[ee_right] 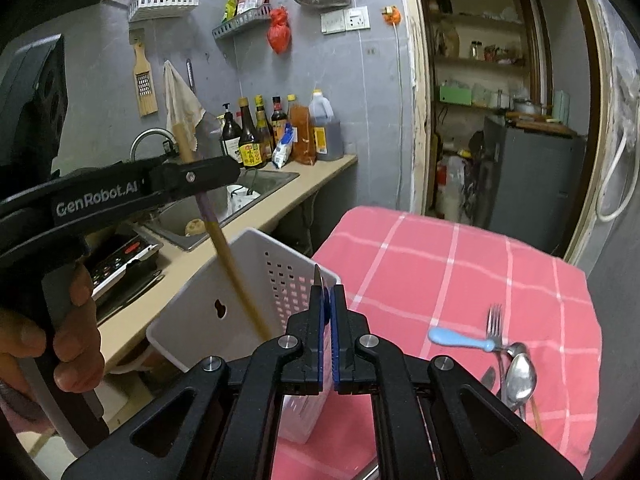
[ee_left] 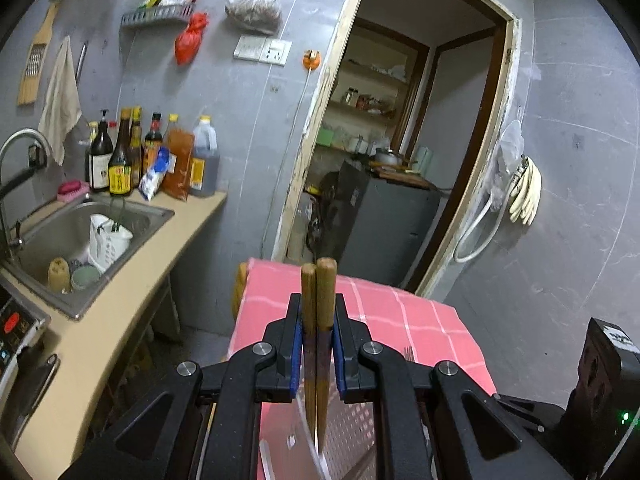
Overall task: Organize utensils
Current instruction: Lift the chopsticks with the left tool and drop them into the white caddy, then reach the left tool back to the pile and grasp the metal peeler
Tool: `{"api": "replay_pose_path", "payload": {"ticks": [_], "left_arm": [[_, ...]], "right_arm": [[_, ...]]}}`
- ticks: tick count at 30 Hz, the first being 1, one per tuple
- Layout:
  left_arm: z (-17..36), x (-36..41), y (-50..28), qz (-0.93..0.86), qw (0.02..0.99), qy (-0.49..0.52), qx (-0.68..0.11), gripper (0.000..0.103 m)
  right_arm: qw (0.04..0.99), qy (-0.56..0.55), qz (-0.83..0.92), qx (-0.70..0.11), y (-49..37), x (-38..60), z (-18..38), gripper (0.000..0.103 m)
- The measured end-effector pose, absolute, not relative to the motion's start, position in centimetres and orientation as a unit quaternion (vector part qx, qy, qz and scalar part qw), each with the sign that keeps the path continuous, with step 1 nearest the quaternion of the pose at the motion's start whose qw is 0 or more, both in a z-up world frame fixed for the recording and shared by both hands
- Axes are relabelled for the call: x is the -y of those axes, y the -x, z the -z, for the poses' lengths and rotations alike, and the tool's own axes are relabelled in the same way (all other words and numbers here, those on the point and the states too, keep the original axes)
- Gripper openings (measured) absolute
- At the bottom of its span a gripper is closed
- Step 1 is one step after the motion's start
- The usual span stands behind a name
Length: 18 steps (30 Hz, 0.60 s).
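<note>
Chopsticks (ee_left: 318, 320) are pinched as a pair in the left tool (ee_left: 317, 344), thick ends up and tips pointing down toward the white basket (ee_right: 248, 300) that stands at the near-left edge of the pink checked worktop (ee_right: 440, 264); seen from the right wrist, their shafts slant down into the basket's open mouth at about 8 o'clock from the right tool. The right tool (ee_right: 327, 344) is clamped on something thin, a narrow blade-like sliver standing up between its pads, and what it is I cannot tell. The step in hand looks like loading utensils into the basket, both tools carrying a piece toward it. Next, the left tool probably needs to get the chopstick tips inside the basket wall and then let go so they drop upright. A fork (ee_right: 495, 326), a spoon (ee_right: 520, 376) and a blue-handled utensil (ee_right: 460, 339) lie at about 3 o'clock on the cloth, not yet sorted.
</note>
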<state>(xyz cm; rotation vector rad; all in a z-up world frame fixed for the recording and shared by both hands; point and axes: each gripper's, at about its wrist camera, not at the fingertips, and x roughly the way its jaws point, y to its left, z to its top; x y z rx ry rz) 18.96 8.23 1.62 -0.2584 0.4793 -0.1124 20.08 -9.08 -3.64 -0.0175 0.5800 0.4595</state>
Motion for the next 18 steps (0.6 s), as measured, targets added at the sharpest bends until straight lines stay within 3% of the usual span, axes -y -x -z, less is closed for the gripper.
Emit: {"api": "replay_pose_path", "payload": {"ticks": [2, 5, 7, 11, 14, 16, 18], "left_arm": [[-1.4, -8.3, -18.9, 0.059, 0.959, 0.13, -0.246, 0.016], [-1.4, -8.4, -18.5, 0.062, 0.958, 0.133, -0.246, 0.037], [-1.5, -8.5, -18.2, 0.06, 0.959, 0.139, -0.241, 0.052], [-2.0, -8.5, -17.8, 0.056, 0.959, 0.146, -0.237, 0.057], [-2.7, -8.3, -17.1, 0.056, 0.962, 0.151, -0.222, 0.07], [-3.3, -7.7, -16.6, 0.056, 0.966, 0.145, -0.207, 0.084], [-3.8, -7.0, -16.2, 0.056, 0.969, 0.139, -0.198, 0.092]], "right_arm": [[0.931, 0.006, -0.227, -0.288, -20.0, 9.2, 3.7, 0.003], [0.929, 0.002, -0.228, -0.29, -20.0, 9.5, 3.7, 0.007], [0.93, -0.003, -0.228, -0.287, -19.8, 9.8, 3.6, 0.022], [0.935, -0.019, -0.222, -0.274, -19.3, 10.8, 2.7, 0.036], [0.943, -0.028, -0.206, -0.26, -18.7, 12.2, 1.9, 0.046], [0.951, -0.039, -0.187, -0.242, -17.9, 13.7, 1.3, 0.061], [0.957, -0.047, -0.171, -0.229, -17.3, 15.2, 0.8, 0.069]]}}
